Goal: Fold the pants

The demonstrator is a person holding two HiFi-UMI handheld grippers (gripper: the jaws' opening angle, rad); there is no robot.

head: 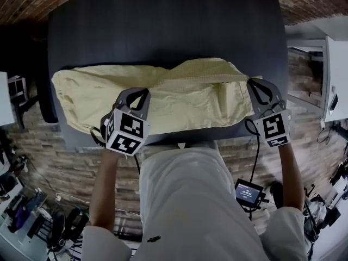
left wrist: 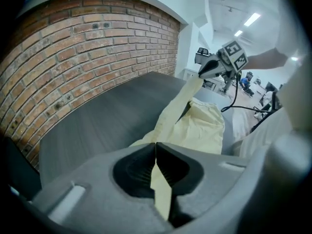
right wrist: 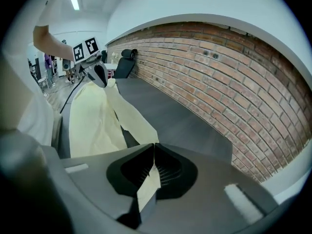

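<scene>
Grips the pale yellow pants (head: 179, 99) at two places along the near edge, above a dark desk (head: 163, 26). Pinches the fabric toward the middle of that edge with the left gripper (head: 136, 94), and at the right-hand end with the right gripper (head: 260, 88).

In the left gripper view: left gripper (left wrist: 156, 147) pressed together on a thin fold of cloth, with a tongue of it poking back through the jaws. Pulls a band of the pants (left wrist: 204, 126) into a raised line running up to the right gripper (left wrist: 209, 67) in the distance.

In the right gripper view, much the same – right gripper (right wrist: 153, 150) clamped on a flap of the fabric, jaws closed onto it with no gap showing. Leads off along the lifted edge of the pants (right wrist: 92, 121) to the left gripper (right wrist: 97, 72) at the far end.

Leaves the rest of the garment lying across the near half of the desk, stretched from near its left side to near its right, rumpled along the far edge. Backs onto a brick wall (right wrist: 204, 67) beyond the desk.
</scene>
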